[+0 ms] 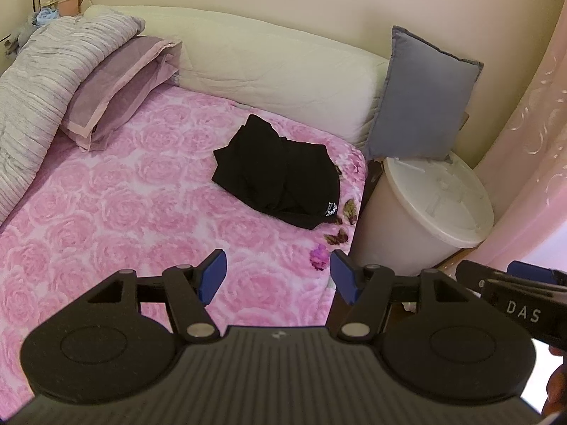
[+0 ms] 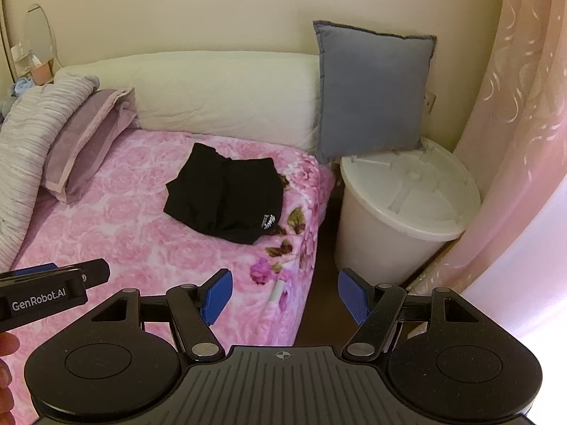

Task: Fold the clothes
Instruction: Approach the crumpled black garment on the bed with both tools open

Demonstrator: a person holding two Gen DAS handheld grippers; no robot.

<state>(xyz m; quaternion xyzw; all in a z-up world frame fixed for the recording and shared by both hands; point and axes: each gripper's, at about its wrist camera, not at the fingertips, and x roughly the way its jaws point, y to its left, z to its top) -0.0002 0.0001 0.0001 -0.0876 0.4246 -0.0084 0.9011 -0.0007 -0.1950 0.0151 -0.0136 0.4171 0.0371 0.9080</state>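
Observation:
A black garment (image 1: 280,177) (image 2: 226,196) lies bunched and partly folded on the pink rose blanket (image 1: 141,191) (image 2: 141,219), close to the bed's right edge, a small white logo showing at its near right corner. My left gripper (image 1: 278,274) hovers open over the blanket, well short of the garment, nothing between its blue pads. My right gripper (image 2: 285,295) is open too, held off the bed's near right corner over the floor gap. Each gripper shows at the edge of the other's view.
A white lidded bin (image 1: 436,209) (image 2: 407,205) stands right of the bed with a grey-blue cushion (image 1: 421,99) (image 2: 372,88) leaning above it. A cream bolster (image 1: 269,67), a mauve pillow (image 1: 117,88) and a striped grey duvet (image 1: 39,92) fill the head and left. A pink curtain (image 2: 514,141) hangs right.

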